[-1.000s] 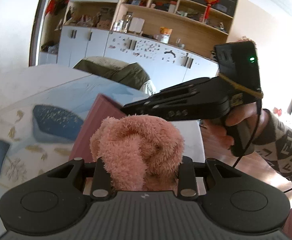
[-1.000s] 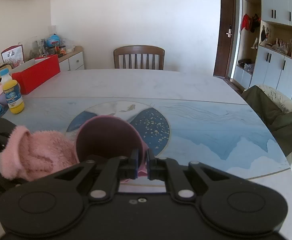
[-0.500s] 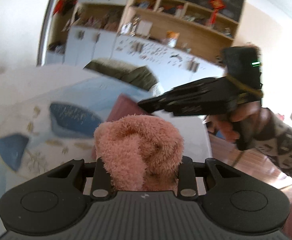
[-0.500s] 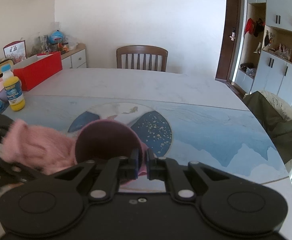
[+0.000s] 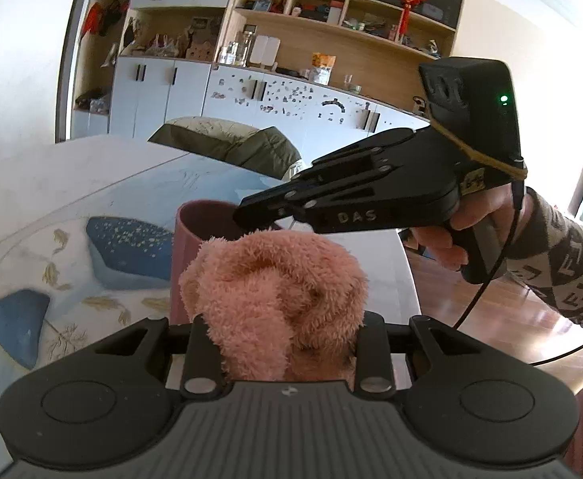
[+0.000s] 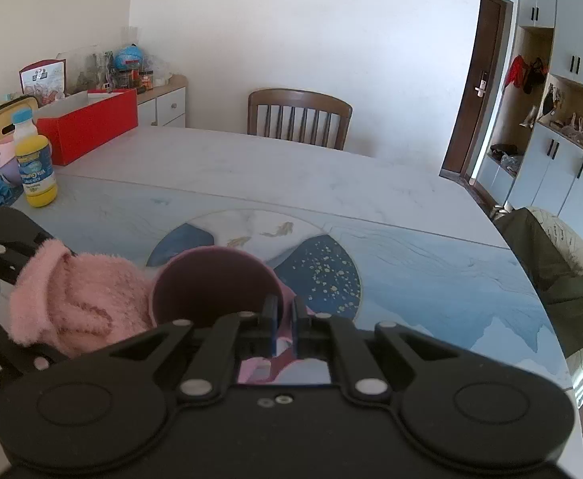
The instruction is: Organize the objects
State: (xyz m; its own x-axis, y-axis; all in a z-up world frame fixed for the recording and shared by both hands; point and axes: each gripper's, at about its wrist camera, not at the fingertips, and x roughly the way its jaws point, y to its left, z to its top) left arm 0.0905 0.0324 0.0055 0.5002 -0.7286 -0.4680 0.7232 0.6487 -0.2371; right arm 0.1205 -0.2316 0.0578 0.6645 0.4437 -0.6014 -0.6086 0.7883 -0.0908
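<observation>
Between the left gripper's (image 5: 279, 343) fingers sits the bunched pink fluffy cloth (image 5: 275, 295) — clenched tight, just beside the maroon cup (image 6: 215, 291). Beyond it, the right gripper (image 6: 285, 319) pinches the cup's near rim, mouth tilted toward the cloth — over the table (image 6: 291, 183).

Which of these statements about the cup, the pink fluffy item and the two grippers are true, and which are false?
1. The left gripper holds the pink fluffy cloth. True.
2. The right gripper is wide open. False: its fingers pinch the rim of the mauve cup.
3. The cloth is already inside the cup. False: it is beside it.
4. A yellow bottle stands on the table. True.
</observation>
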